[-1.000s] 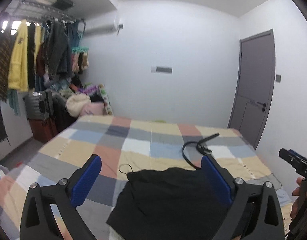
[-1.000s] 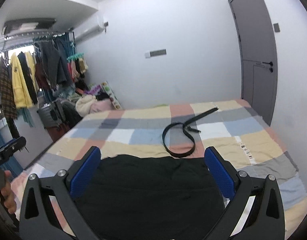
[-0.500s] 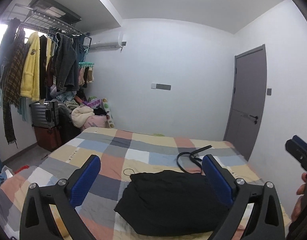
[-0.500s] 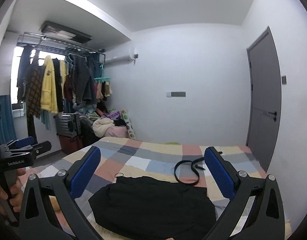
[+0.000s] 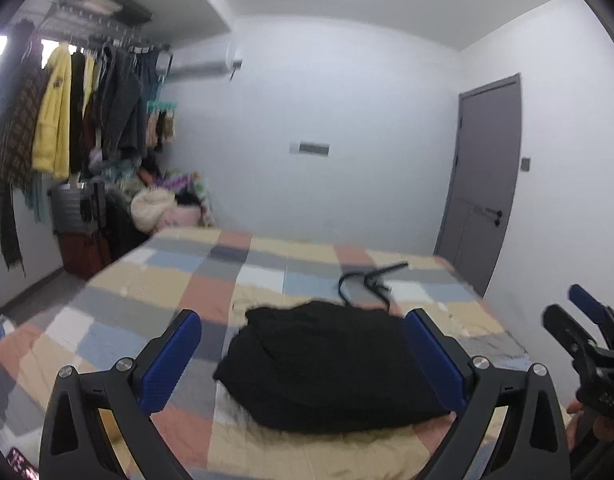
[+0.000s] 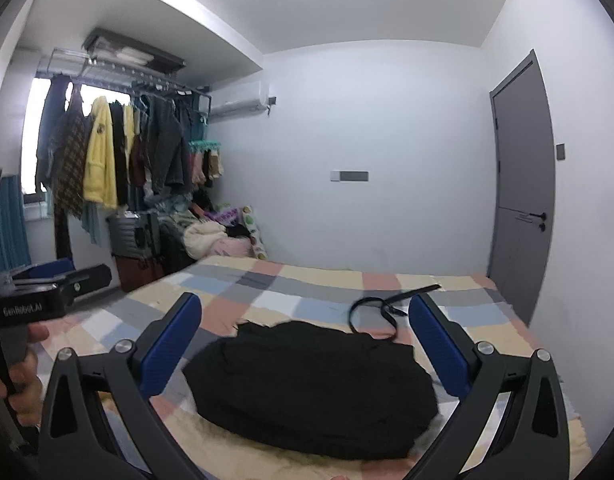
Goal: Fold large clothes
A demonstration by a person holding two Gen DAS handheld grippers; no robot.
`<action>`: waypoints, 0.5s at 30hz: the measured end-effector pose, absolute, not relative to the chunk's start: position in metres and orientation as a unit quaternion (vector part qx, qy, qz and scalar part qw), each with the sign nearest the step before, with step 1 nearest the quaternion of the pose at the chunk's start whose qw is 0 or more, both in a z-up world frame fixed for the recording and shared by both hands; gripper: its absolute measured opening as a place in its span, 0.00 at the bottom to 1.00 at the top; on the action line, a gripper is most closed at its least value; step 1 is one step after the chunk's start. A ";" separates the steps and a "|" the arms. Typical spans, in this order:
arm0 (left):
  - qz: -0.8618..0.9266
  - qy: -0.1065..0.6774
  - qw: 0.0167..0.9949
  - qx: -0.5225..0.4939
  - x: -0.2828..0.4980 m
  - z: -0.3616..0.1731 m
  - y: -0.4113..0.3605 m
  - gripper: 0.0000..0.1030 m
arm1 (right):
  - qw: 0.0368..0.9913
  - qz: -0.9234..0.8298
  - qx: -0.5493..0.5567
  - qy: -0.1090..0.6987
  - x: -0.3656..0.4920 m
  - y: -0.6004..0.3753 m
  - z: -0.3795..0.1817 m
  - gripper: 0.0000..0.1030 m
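Hovering wide open and empty, the left claw and right claw frame the black garment on the bed, belt at one o'clock.

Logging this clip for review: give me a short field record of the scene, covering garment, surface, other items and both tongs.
garment: black garment, lying in a compact heap, not held
surface: bed with patchwork checked cover
other item: black belt, looped, just beyond the garment
left tongs: open, empty, above the bed
right tongs: open, empty, above the bed
background: clothes rack, grey door
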State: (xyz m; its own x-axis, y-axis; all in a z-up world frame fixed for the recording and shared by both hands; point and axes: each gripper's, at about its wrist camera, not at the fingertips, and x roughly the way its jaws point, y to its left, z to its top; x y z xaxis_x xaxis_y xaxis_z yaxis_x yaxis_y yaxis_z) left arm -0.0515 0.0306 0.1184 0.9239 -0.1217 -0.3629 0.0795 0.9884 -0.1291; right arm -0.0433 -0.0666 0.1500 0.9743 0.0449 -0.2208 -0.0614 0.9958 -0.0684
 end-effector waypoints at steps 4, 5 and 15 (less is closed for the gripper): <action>-0.042 0.205 0.976 -0.054 -0.047 0.098 0.027 0.99 | 0.992 0.013 -0.033 0.125 -0.047 -0.074 0.133 1.00; -0.043 0.210 0.975 -0.053 -0.046 0.093 0.026 0.99 | 0.991 0.011 -0.030 0.130 -0.047 -0.076 0.130 1.00; -0.056 0.246 0.967 -0.041 -0.038 0.055 0.010 0.99 | 0.979 -0.004 -0.021 0.202 -0.041 -0.092 0.083 1.00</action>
State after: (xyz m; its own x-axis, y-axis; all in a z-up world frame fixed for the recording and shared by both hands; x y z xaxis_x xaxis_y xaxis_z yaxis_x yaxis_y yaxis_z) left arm -0.0377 0.0102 0.0548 0.8725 -0.1286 -0.4713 0.0881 0.9903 -0.1070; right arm -0.0405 -0.0919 0.0834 0.9187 -0.0166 -0.3947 -0.0004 0.9991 -0.0430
